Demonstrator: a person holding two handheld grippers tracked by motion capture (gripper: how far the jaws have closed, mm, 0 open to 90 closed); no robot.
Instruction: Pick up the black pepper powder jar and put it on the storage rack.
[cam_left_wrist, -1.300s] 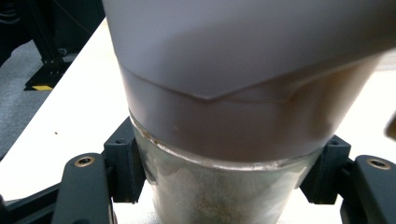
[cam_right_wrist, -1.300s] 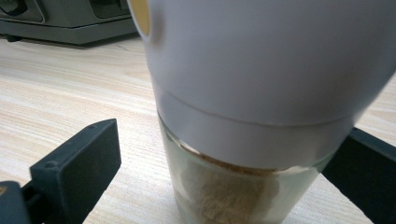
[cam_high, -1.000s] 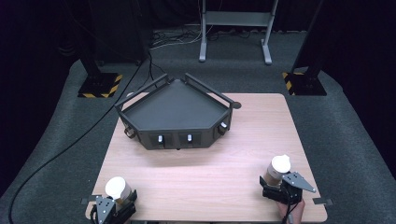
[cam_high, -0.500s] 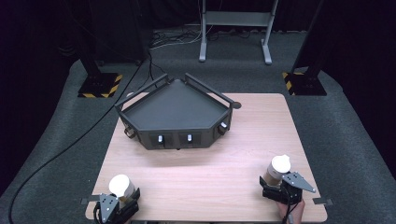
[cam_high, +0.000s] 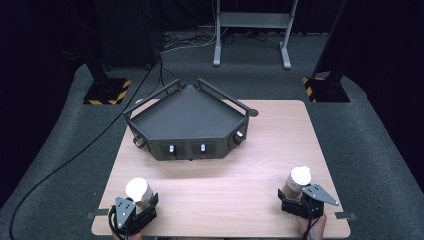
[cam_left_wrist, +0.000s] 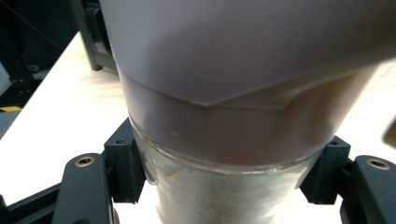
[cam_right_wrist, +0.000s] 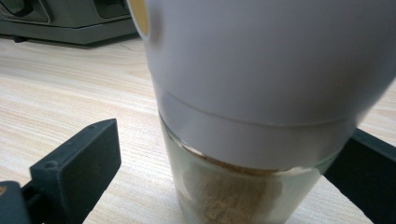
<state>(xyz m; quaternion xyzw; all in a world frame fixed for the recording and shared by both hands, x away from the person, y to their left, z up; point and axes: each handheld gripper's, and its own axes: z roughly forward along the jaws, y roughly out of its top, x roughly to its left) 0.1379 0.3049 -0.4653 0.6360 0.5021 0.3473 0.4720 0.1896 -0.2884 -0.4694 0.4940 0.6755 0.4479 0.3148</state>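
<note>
Gripping one white-capped glass shaker (cam_high: 138, 190) tight, the left gripper (cam_high: 142, 202) has it at the table's near-left edge; the right gripper (cam_high: 295, 196) brackets the other shaker (cam_high: 298, 180), apparently loose. Neither has reached the dark tray (cam_high: 187, 117).

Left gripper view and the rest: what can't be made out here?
- Left jar: its top is cut off by the upper edge of the left gripper view; its base is cut off at the bottom edge.
- Right jar: the right gripper view is too close and blurred to read the beige contents; whether the fingers touch the glass is unclear.
- Tray: front knobs too small in the high view.
</note>
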